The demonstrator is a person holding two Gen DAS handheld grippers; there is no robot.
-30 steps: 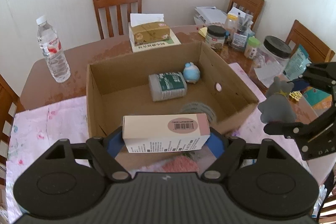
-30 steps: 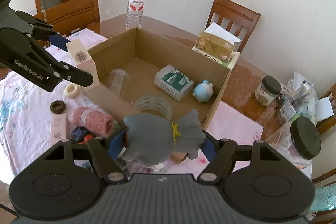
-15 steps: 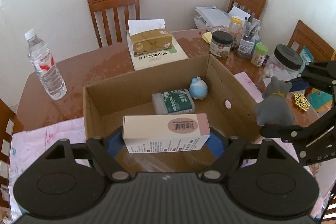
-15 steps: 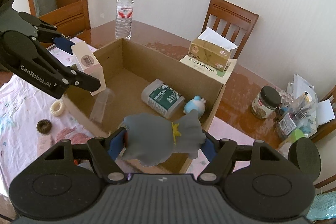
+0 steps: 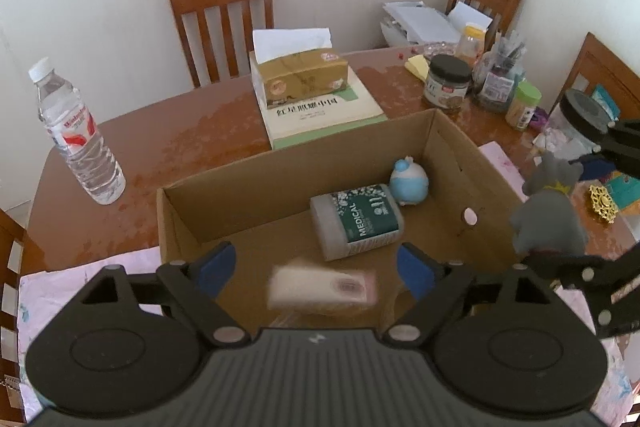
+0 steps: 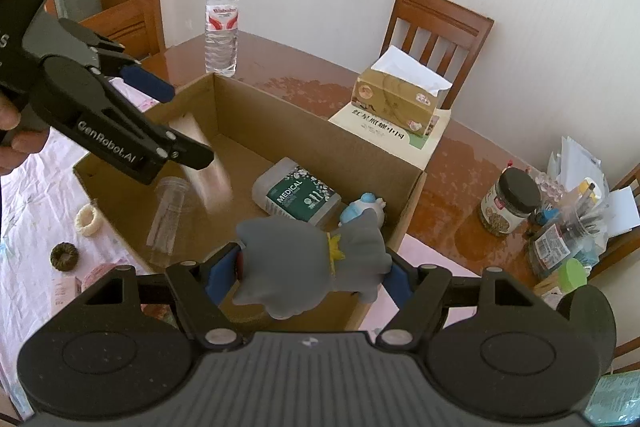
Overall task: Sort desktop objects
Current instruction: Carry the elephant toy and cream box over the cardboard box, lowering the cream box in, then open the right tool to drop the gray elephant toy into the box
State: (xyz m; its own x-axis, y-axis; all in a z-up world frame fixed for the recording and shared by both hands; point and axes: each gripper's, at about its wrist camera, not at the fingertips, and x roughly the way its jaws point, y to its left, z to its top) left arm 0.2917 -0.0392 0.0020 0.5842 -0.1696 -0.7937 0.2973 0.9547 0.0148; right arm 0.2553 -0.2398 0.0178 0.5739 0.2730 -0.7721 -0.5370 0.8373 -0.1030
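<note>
The left gripper (image 5: 316, 269) was opening over the cardboard box (image 5: 280, 171), and the small pink-and-cream carton (image 5: 322, 289) showed as a blur below the spread blue pads (image 5: 216, 267), touching neither of them. It looked released and dropping into the near part of the box. Blur hid the fine detail, but its long axis ran side to side across the left view, the barcode end toward the right, lying roughly flat.

Already inside the box were a green-labelled medical pack (image 5: 358, 221), a little blue-and-white toy (image 5: 409, 182) in the far corner, and a clear plastic cup (image 6: 166, 215) on its side near the front wall.

The right gripper (image 6: 314, 269) was clamped on a grey stuffed toy (image 6: 310, 259), pads pressing both flanks. It hung over the box's near right corner, its body lengthwise across the jaws and the yellow collar near the middle. By my judgement that one went in next.

Still out on the pink cloth (image 6: 36, 235) lay a cream ring (image 6: 88, 221), a dark ring (image 6: 64, 257) and a pink roll (image 6: 96, 273), so plenty was left to sort. Whether the water bottle (image 5: 76, 131) or the tissue box (image 5: 302, 77) counted, I couldn't tell.
</note>
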